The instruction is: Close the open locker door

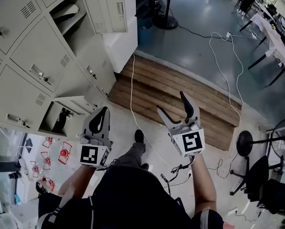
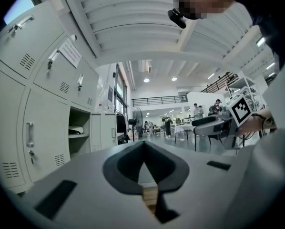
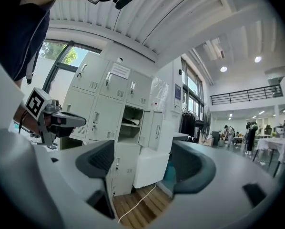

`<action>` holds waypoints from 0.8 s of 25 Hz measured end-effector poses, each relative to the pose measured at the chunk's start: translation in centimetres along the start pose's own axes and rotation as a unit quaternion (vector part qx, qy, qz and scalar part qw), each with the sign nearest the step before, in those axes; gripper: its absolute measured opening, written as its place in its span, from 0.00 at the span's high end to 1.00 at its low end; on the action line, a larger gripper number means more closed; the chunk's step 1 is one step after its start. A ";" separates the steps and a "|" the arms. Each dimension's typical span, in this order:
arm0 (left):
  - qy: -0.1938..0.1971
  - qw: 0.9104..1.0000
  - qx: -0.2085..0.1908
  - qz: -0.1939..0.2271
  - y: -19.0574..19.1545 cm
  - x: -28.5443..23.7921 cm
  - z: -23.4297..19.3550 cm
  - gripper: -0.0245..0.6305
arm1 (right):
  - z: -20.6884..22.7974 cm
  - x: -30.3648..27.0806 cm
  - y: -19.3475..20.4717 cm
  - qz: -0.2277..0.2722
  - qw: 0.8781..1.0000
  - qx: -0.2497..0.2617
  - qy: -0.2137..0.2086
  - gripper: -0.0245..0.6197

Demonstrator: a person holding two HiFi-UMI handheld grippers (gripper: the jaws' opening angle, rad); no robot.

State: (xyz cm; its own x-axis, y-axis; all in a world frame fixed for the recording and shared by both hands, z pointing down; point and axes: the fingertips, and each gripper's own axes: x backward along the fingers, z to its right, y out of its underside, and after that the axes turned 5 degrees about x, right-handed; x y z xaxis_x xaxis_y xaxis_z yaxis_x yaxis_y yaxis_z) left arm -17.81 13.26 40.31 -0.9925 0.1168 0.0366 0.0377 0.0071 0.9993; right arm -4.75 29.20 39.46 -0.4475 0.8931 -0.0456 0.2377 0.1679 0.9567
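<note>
I see the big grey lockers (image 1: 33,56) on my left. The open locker door (image 1: 111,7) sticks out far ahead. Both arms reach forward, level. My right gripper (image 1: 172,104) is spread wide and holds nothing. My left gripper (image 1: 103,109) is pinched closed, empty.

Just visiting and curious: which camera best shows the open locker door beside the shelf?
The head view: the open locker door is biggest there, its handle plain to see, swung away from its shelf. Both gripper views show it upright but small and distant.
</note>
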 end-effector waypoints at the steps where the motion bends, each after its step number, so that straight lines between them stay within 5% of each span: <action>1: -0.004 1.000 0.008 0.004 -0.1 -1.7 -0.4 0.96 | 1.1 -1.6 0.1 0.004 1.000 0.001 -0.005 0.36; 11: -0.036 0.999 0.007 0.001 0.2 -16.3 -6.7 0.96 | 10.8 -18.2 0.8 0.006 0.999 0.011 -0.053 0.37; 20: -0.101 0.995 -0.004 -0.008 0.9 -25.2 -10.4 0.96 | 15.8 -28.8 2.1 0.026 0.989 0.003 -0.145 0.40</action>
State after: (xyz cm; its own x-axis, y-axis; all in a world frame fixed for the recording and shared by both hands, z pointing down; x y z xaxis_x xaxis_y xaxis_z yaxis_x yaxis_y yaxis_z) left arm 6.03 0.04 40.39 -0.9492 0.3140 0.0191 0.0208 0.0021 0.9998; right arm 22.24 10.39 38.24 -0.1691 0.9825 -0.0785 0.2592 0.1211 0.9582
